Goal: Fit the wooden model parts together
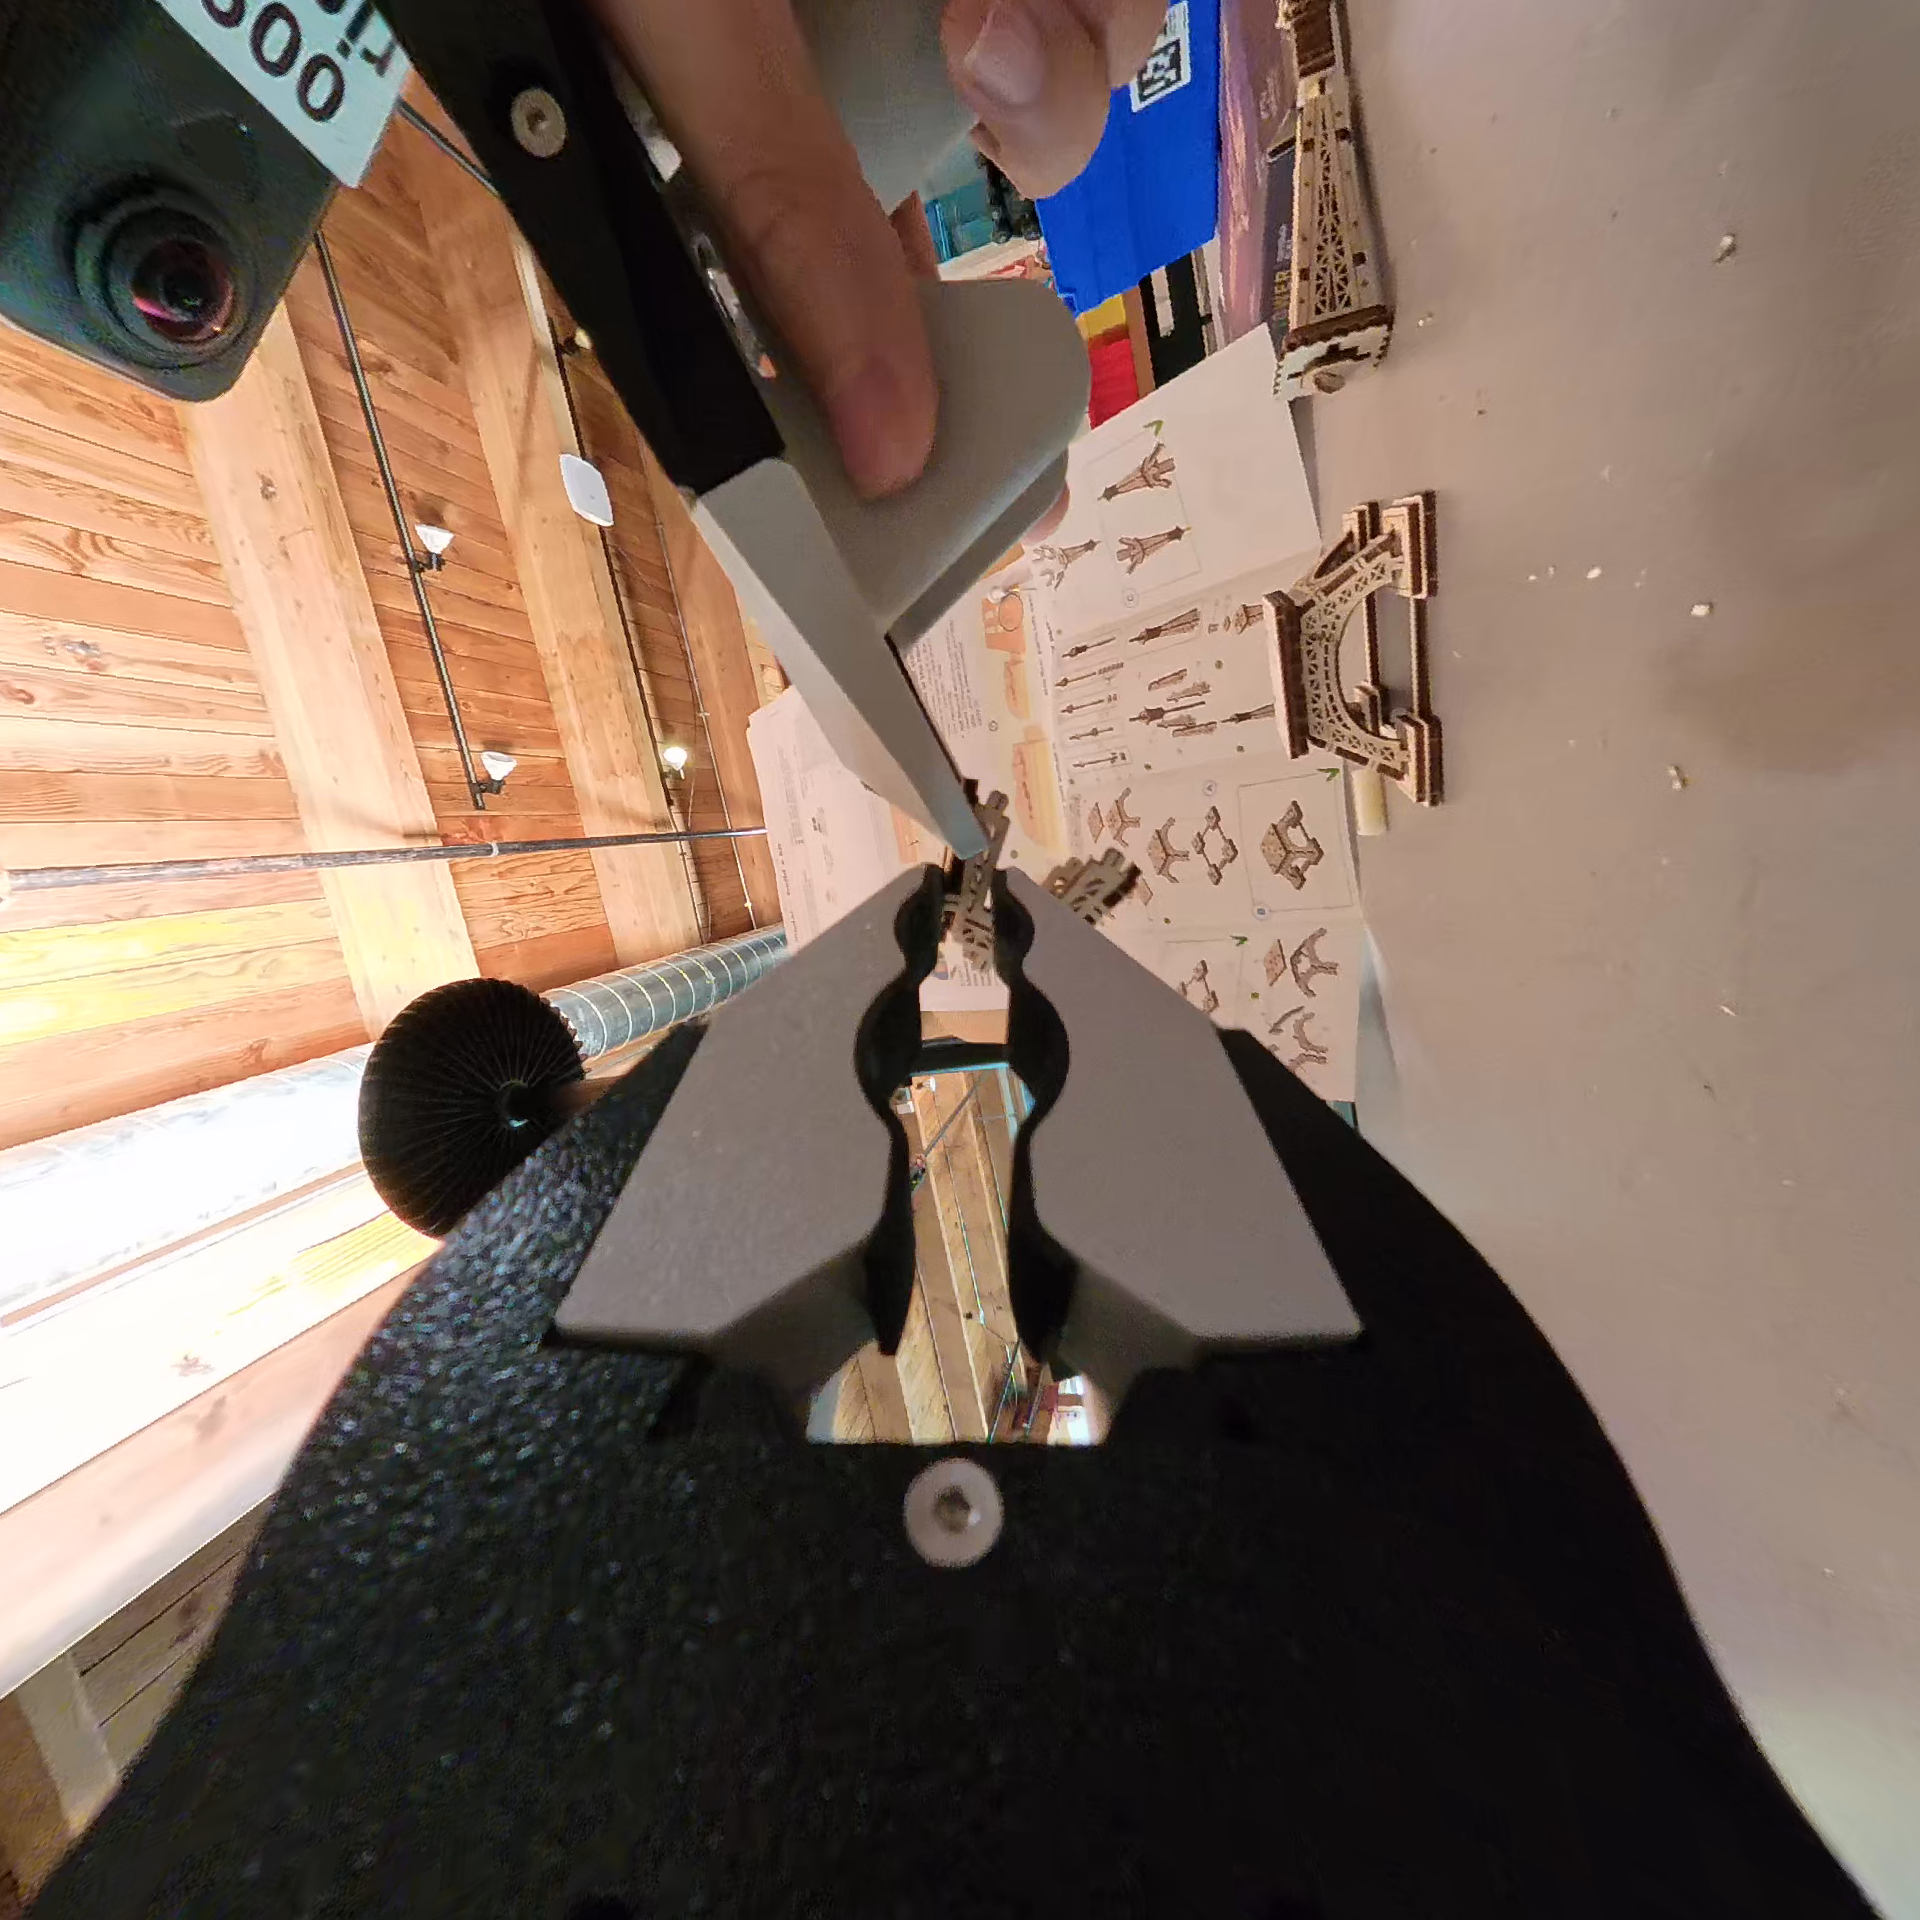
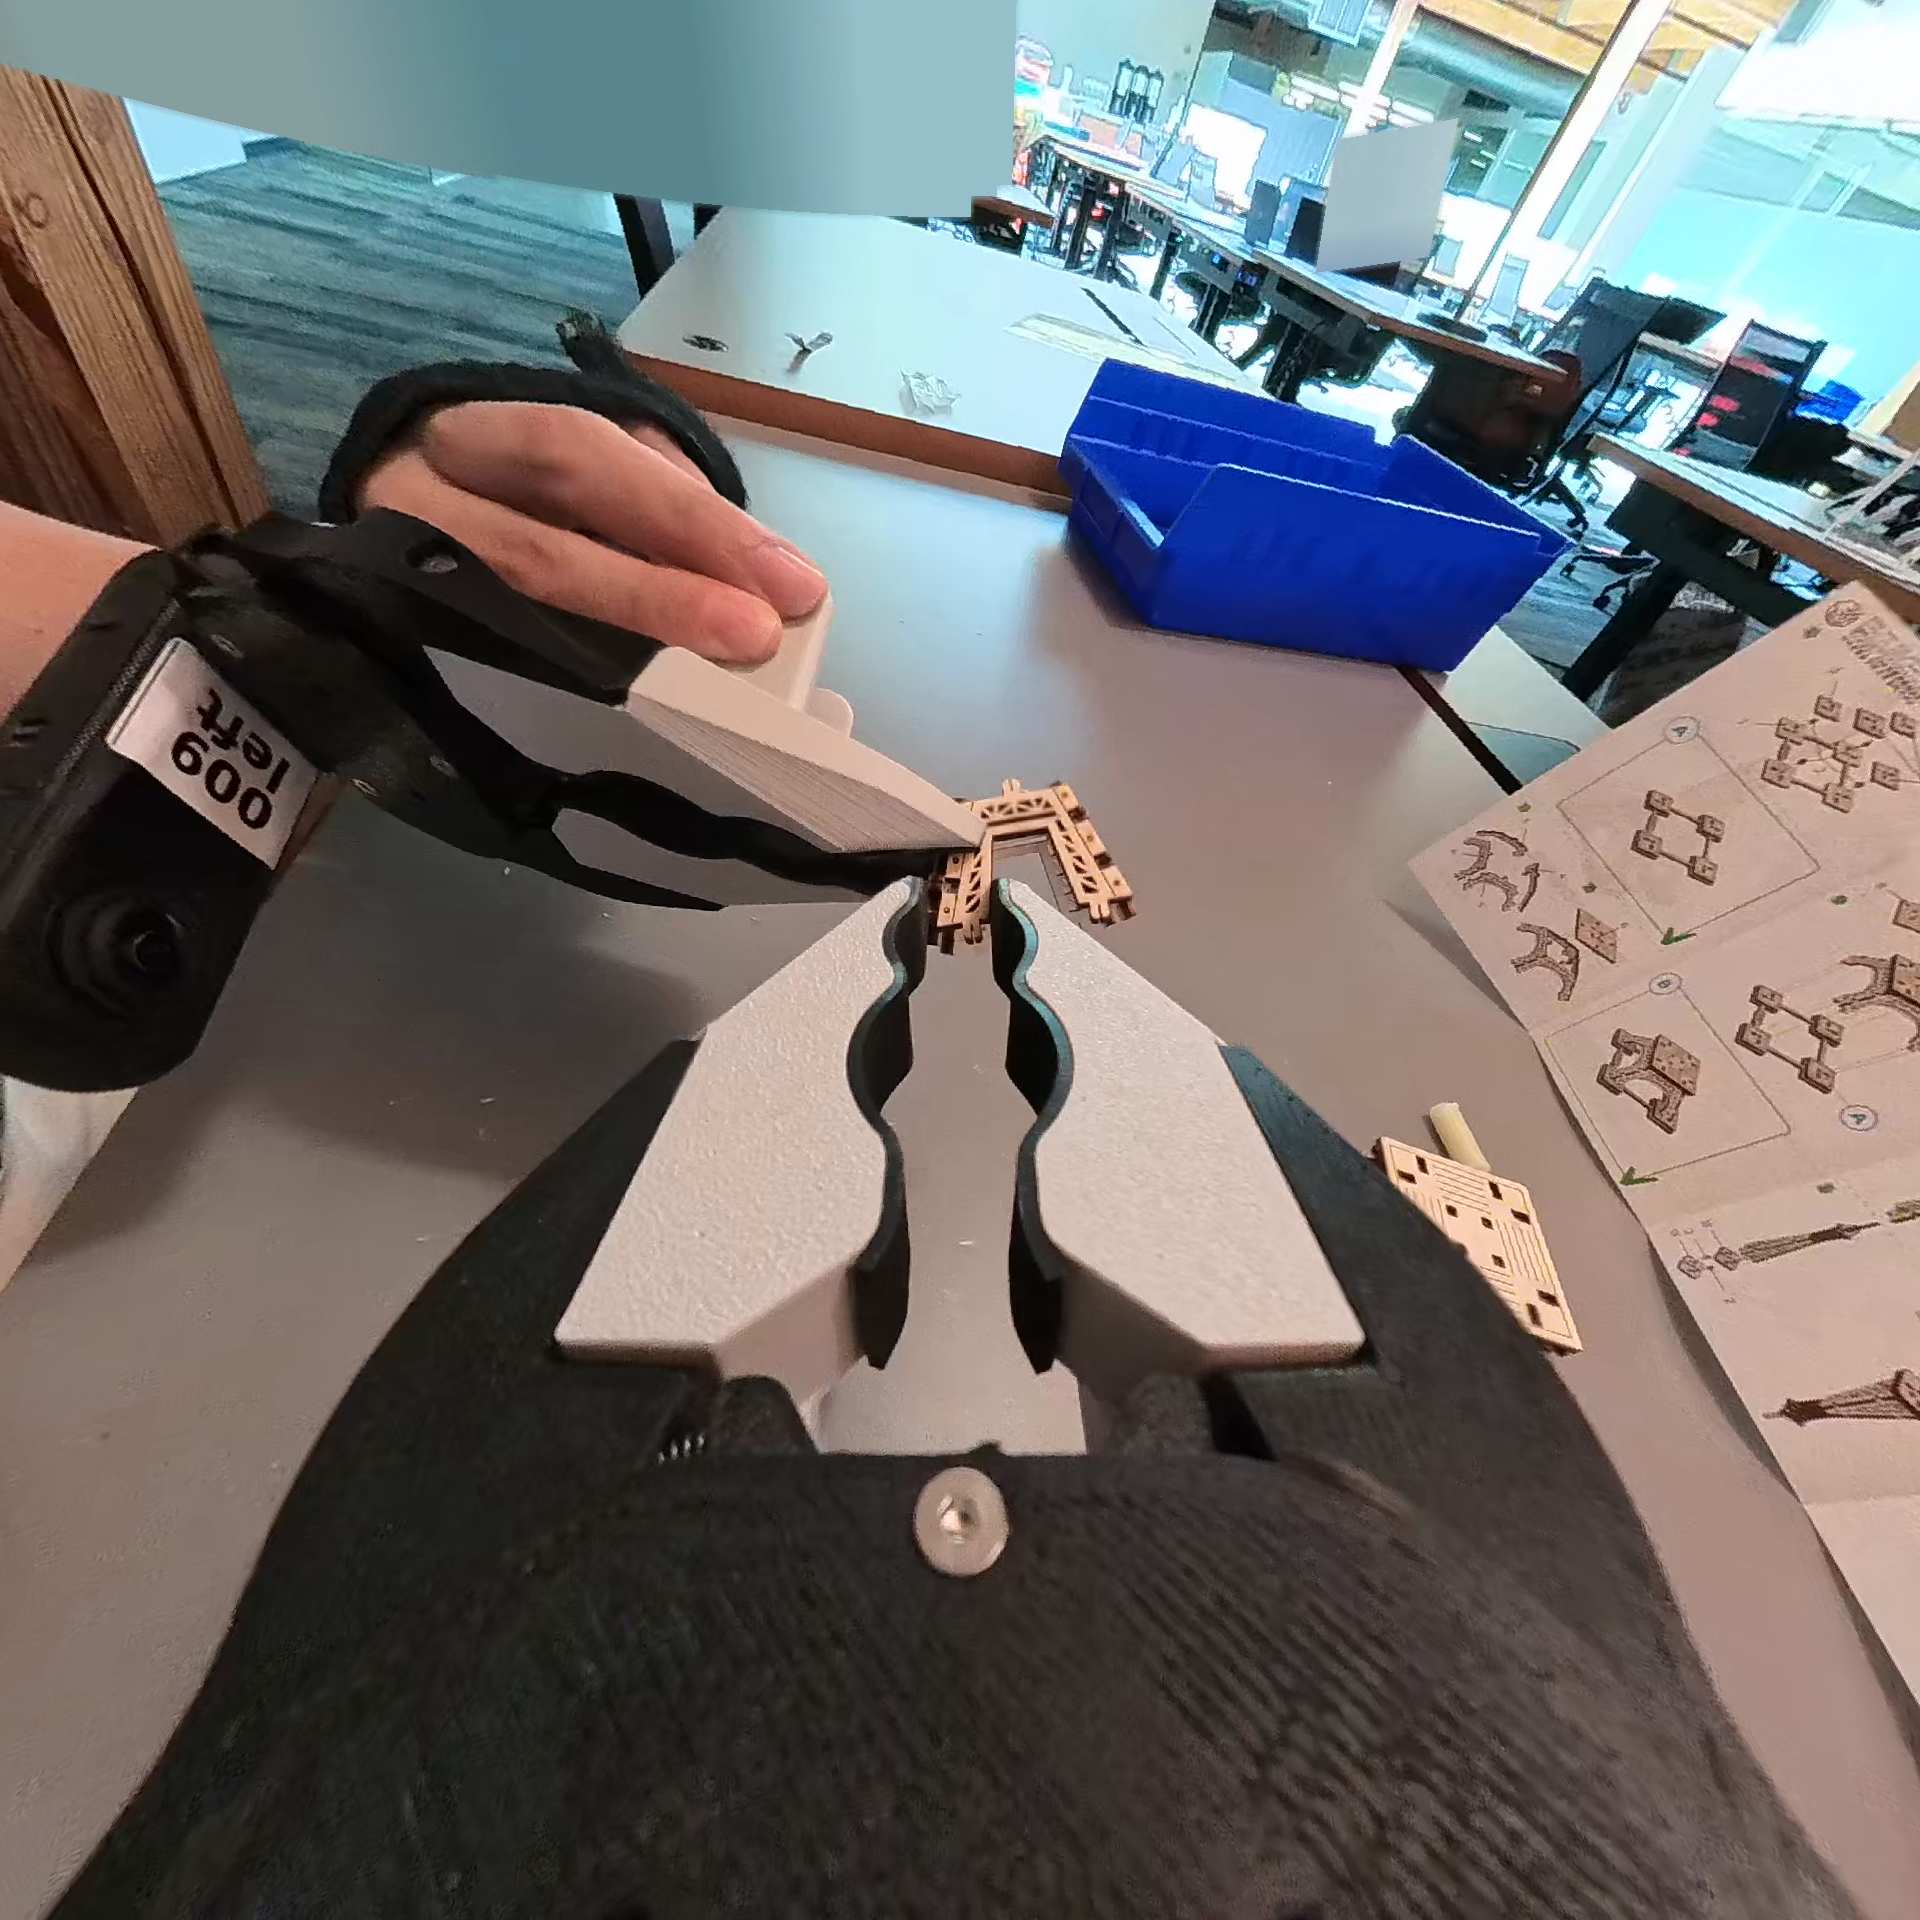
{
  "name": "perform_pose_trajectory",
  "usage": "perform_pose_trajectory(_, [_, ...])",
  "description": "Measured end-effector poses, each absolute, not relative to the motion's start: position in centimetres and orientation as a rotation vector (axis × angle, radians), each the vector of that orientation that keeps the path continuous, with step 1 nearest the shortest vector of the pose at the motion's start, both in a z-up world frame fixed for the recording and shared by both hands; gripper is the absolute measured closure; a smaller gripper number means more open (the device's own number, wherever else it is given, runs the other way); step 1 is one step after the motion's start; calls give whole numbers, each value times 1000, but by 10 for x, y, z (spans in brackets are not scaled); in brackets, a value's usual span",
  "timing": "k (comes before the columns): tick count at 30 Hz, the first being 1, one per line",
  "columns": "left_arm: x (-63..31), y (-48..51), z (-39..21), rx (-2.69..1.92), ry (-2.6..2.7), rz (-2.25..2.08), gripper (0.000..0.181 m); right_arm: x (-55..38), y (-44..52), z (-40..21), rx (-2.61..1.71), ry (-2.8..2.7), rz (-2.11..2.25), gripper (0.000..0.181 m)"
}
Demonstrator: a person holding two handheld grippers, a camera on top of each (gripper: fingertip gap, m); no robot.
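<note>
Gripping a small wooden lattice piece (image 2: 964, 902) between its tips, the right gripper (image 2: 961, 904) holds it above the grey table (image 2: 416, 1039). The piece is an arch-shaped frame of thin trusses, and its far legs stick out past the fingertips. The left gripper (image 2: 940, 847) reaches in from the left, with a person's hand (image 2: 623, 540) wrapped over its top, and its tips pinch the same lattice piece on its left edge. In the left wrist view the left gripper (image 1: 971, 904) is likewise clamped on the wooden piece (image 1: 977, 894), while the right gripper (image 1: 971, 821) comes down from above to meet it.

On the table to the right lies an unfolded instruction sheet (image 2: 1714, 987). A flat square wooden plate (image 2: 1481, 1242) lies just beside its near-left edge, with a small pale stick (image 2: 1460, 1127) touching the plate's far corner. A blue plastic bin (image 2: 1299, 530) sits farther back. The left wrist view also shows an assembled arched base (image 1: 1356, 644) and a finished tower section (image 1: 1330, 218) on the table, well apart from the grippers.
</note>
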State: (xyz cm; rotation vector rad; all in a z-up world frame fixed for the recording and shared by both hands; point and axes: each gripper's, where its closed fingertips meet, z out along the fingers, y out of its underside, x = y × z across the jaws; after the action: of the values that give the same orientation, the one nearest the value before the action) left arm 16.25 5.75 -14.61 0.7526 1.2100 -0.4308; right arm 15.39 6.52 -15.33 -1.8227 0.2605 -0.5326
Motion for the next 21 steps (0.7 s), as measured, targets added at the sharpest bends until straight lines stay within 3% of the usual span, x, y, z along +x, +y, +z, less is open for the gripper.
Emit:
perform_pose_trajectory(15, [164,67,-170,735,1418,-532,172,155,76,-176,-1923,279,-489,172])
perform_pose_trajectory(21, [168,72,-163,606,1555,-711,161,159,77,-173,-1885,271,-525,172])
